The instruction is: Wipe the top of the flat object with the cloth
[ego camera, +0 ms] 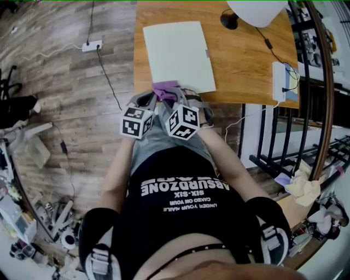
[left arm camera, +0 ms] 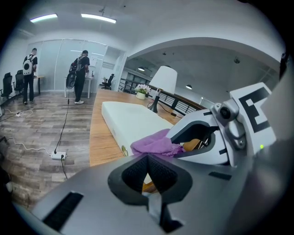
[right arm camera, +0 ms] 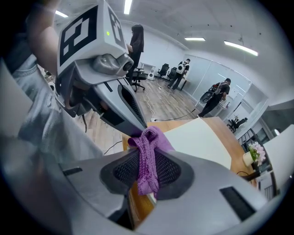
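At the left, my left gripper (ego camera: 149, 101) hangs just before the near edge of the table (ego camera: 246, 60). Its fingers are pressed together at the tips and nothing is between them. Just beside it on the right is the purple cloth (ego camera: 165, 87), bunched at the table edge. Then comes the right gripper (ego camera: 178, 97), with its fingers closed tight on a fold of this cloth. In the right gripper view the fabric stands up between the two pads and hangs a little below them.

The white board (ego camera: 178, 53), the flat thing I must wipe, lies on the table directly ahead of both grippers. Its near short edge is just beyond the cloth. I cannot tell if the cloth touches this edge or only lies beside it. The long axis of the board runs away from me toward the far side of the table, and the far end leans slightly to the left. Its top faces up and is bare.

I judge the right gripper is the one for the job, because it has the cloth and is in line with the near left corner of the board. The move I expect is forward and a little down to lay the cloth on the top, then strokes along the long axis. At the far right, the lamp (ego camera: 254, 10) stands well apart from the board.
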`<action>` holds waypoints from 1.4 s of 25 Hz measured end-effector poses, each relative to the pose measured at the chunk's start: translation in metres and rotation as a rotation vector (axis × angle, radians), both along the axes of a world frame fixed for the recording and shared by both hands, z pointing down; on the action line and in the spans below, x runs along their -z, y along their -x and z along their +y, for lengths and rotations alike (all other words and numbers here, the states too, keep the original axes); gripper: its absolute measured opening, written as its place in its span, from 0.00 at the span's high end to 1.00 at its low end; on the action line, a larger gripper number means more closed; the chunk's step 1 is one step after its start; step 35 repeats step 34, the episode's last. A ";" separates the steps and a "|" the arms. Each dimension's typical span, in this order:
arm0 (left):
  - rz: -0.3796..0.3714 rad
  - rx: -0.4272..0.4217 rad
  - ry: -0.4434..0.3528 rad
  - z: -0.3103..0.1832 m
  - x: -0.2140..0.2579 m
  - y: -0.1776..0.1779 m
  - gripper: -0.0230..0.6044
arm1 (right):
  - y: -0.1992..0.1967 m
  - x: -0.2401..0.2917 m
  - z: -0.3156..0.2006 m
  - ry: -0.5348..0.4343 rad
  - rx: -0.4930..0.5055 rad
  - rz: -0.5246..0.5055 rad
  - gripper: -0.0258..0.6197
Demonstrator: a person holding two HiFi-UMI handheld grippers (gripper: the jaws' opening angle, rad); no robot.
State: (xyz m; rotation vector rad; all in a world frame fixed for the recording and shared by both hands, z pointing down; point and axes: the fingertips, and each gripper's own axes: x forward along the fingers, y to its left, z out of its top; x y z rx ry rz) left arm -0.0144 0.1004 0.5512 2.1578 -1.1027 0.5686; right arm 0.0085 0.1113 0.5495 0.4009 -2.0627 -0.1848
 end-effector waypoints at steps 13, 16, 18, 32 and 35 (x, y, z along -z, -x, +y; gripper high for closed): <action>-0.006 -0.018 0.024 0.010 -0.006 -0.004 0.94 | -0.002 -0.002 0.011 0.011 0.018 0.033 0.81; -0.012 -0.031 0.024 0.010 -0.005 -0.005 0.94 | -0.003 -0.002 0.013 0.012 0.016 0.032 0.81; -0.015 -0.038 0.026 0.011 -0.005 -0.005 0.94 | -0.003 -0.003 0.013 0.012 0.013 0.029 0.81; -0.029 -0.064 0.035 0.011 -0.009 -0.008 0.94 | -0.005 -0.004 0.014 0.016 0.002 0.026 0.81; -0.029 -0.067 0.036 0.011 -0.009 -0.009 0.94 | -0.006 -0.004 0.014 0.018 0.001 0.025 0.81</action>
